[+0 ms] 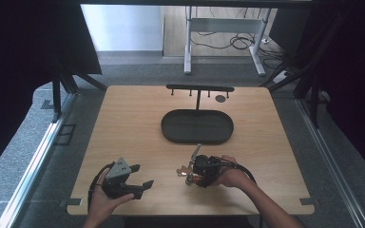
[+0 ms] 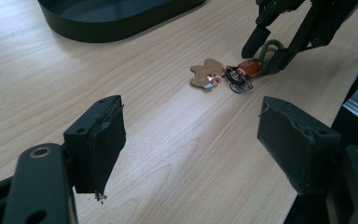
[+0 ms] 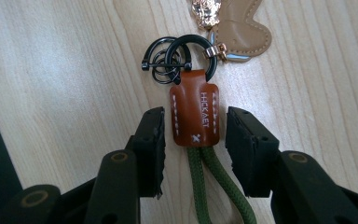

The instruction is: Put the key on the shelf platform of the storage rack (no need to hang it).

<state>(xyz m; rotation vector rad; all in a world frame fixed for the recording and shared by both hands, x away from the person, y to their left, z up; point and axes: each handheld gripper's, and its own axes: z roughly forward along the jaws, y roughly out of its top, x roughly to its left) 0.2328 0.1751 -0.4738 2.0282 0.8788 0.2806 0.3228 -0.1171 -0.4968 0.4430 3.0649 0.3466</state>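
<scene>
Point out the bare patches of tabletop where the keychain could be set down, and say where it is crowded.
Bare wood lies left of the oval black tray, up to the table edge, and right of the tray as well. A narrower strip runs between the left gripper and the keychain. It is crowded around the right gripper, and at the hook stand behind the tray.

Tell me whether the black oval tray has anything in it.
Empty. In the high view the black oval tray shows only its bare dark floor; the keychain with the brown leather tab lies on the table outside it.
</scene>
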